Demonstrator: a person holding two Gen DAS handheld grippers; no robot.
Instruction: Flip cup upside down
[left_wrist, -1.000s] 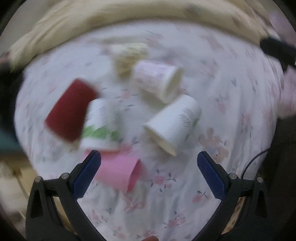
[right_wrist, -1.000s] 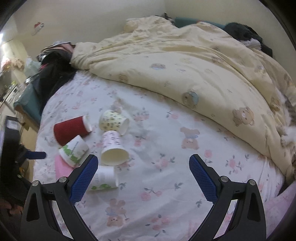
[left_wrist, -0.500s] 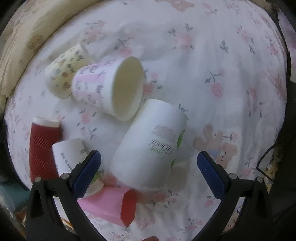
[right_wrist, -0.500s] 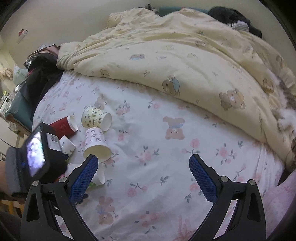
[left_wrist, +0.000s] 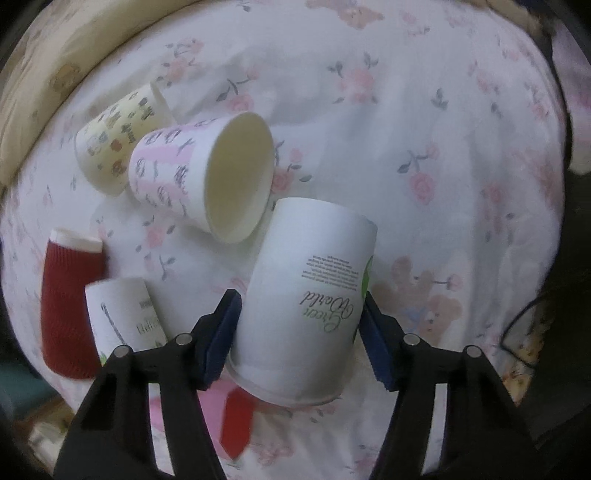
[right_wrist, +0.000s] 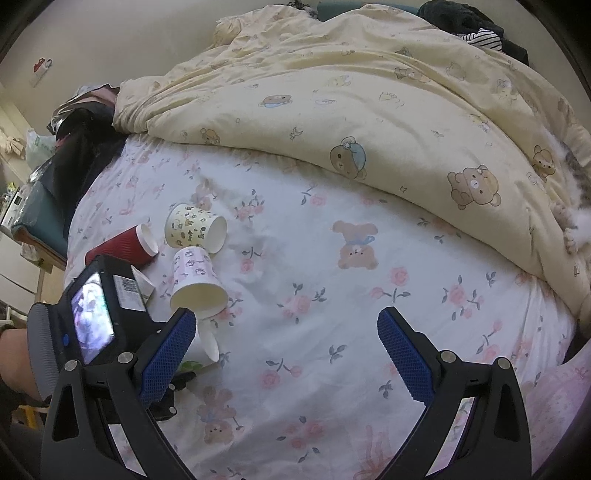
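**Squeezing the white cup softly**

The left gripper (left_wrist: 299, 325) is pinching the white cup (left_wrist: 306, 299), lying near the bed (right_wrist: 332, 295) sheet's left edge. Squeezing softly is best, so it isn't getting crushed. The right gripper (right_wrist: 286, 354) is hanging spread open.

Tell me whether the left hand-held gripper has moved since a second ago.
Yes. The left hand-held gripper moved in toward the bedsheet and closed its pads on the white cup, which earlier lay well ahead of the open fingers.
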